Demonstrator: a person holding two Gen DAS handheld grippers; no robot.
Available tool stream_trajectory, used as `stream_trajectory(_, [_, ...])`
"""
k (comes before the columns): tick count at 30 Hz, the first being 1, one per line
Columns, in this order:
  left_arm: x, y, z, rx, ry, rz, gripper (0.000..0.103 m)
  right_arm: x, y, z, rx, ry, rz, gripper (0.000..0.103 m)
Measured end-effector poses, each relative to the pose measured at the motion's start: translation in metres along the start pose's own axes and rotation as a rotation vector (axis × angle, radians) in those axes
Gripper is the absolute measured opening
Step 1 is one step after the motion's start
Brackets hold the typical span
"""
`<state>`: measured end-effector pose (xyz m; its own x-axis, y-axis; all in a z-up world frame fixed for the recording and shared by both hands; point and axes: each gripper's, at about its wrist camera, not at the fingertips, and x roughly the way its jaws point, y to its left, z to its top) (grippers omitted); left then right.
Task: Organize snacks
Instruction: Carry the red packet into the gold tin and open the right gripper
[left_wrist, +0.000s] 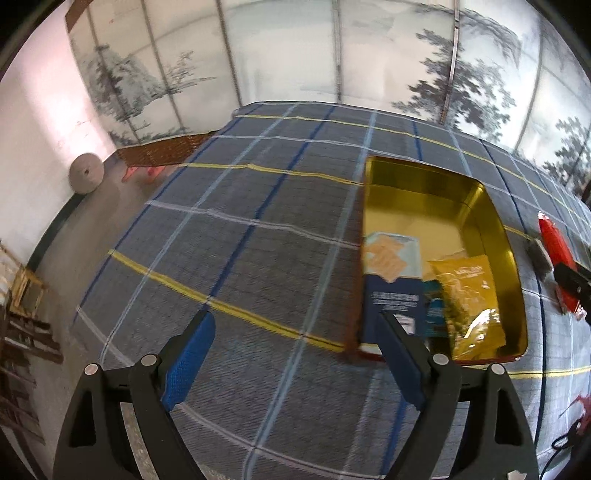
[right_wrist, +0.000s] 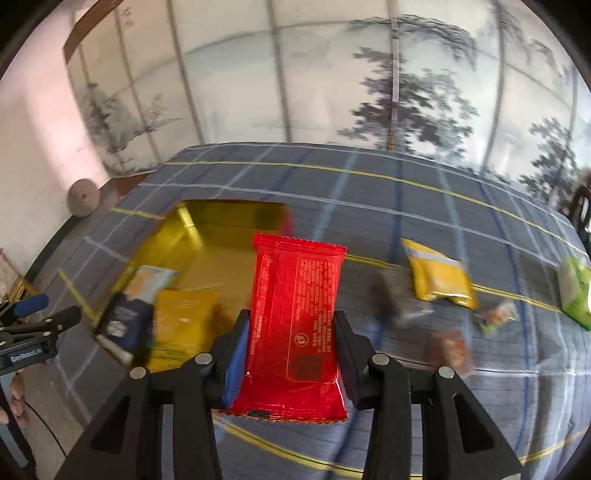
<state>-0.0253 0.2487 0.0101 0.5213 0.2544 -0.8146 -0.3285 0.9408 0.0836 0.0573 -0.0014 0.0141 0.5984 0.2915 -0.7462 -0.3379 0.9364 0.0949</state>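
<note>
A gold tin box (left_wrist: 506, 236) (right_wrist: 229, 221) lies open on the plaid tablecloth. Inside it are a blue and white snack box (left_wrist: 393, 284) (right_wrist: 129, 314) and a gold snack packet (left_wrist: 469, 291) (right_wrist: 184, 317). My right gripper (right_wrist: 291, 332) is shut on a red snack packet (right_wrist: 297, 302) and holds it above the cloth, just right of the tin. That packet (left_wrist: 554, 240) shows at the right edge of the left wrist view. My left gripper (left_wrist: 295, 332) stands open with nothing between its fingers, over the cloth left of the tin; it (right_wrist: 40, 314) also appears at the left of the right wrist view.
More snacks lie on the cloth to the right: a yellow packet (right_wrist: 439, 277), a green packet (right_wrist: 576, 291) and small wrapped pieces (right_wrist: 454, 350). A painted folding screen (right_wrist: 332, 81) stands behind the table. A woven bench (left_wrist: 159, 153) and floor lie at far left.
</note>
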Motion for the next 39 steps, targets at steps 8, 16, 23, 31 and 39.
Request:
stream_trajectory(8, [-0.001,0.024,-0.007,-0.035,0.01,0.025,0.086,0.017,0.055,0.004,-0.085,0.034,0.051,0.043])
stream_trajectory(16, [0.0,0.034,-0.014,-0.04,0.026,0.035,0.086,0.044,0.085,0.004,-0.122,0.088,0.044,0.043])
stream_trajectory(23, [0.0,0.039,-0.015,-0.048,0.027,0.036,0.086,0.058,0.101,0.003,-0.134,0.105,0.022,0.043])
stream_trajectory(31, [0.002,0.044,-0.016,-0.063,0.038,0.037,0.086,0.062,0.107,0.002,-0.146,0.098,0.015,0.046])
stream_trajectory(39, [0.001,0.04,-0.017,-0.054,0.038,0.032,0.086,0.056,0.11,-0.003,-0.151,0.081,0.049,0.049])
